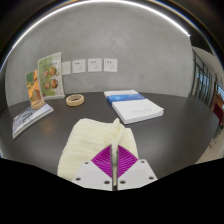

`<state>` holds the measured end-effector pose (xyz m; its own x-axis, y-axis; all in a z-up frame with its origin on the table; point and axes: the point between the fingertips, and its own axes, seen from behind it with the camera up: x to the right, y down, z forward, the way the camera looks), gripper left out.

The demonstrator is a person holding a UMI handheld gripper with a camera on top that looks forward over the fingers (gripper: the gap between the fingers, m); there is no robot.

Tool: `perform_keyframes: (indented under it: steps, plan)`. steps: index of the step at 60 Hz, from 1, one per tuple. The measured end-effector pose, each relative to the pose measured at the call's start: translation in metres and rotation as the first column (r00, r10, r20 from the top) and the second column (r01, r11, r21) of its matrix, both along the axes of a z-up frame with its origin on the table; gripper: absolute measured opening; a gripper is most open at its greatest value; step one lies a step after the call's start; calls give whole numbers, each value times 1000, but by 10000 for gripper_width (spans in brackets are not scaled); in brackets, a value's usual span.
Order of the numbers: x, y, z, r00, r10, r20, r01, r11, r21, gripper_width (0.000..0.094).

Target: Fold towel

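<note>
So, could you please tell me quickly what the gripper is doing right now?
Gripper: shut on the towel, both pads pressed together over its edge.

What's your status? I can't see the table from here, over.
Tongs shut on towel, a raised fold pinched between the pads. Towel lies rumpled on the table, fold unfinished. Book and tape roll beyond, clear of the work.

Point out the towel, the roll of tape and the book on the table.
towel (90, 143): gripper view, middle of the cream cloth ahead of the fingers.
roll of tape (75, 100): gripper view, its ring's top rim.
book (132, 106): gripper view, centre of its white cover.
</note>
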<state>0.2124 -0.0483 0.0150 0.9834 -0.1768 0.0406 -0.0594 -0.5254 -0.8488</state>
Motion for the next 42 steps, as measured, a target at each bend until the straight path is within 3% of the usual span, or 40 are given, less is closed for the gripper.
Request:
perform_keyframes:
  steps: [3,6,7,10,15,19,29,42]
  plan:
    - [2,-5,5,1000,-17,11,17,1000,4,74]
    - [2,-10,11,999,-37,14,37,999,7,178]
    - [2,-12,14,999,-43,15,43,999,10,300]
    - [6,-23,23,997,-76,29,75,997,24,451]
    - [0,-45,41,995,-90,49,88,995,50,886]
    - [-12,-68,52,994,-97,53,94,994,59,840]
    - [-71,-134,76,995,-90,32,86,990,108,833]
    - [-214,-217,87,999,21,28,-25,985,168,831]
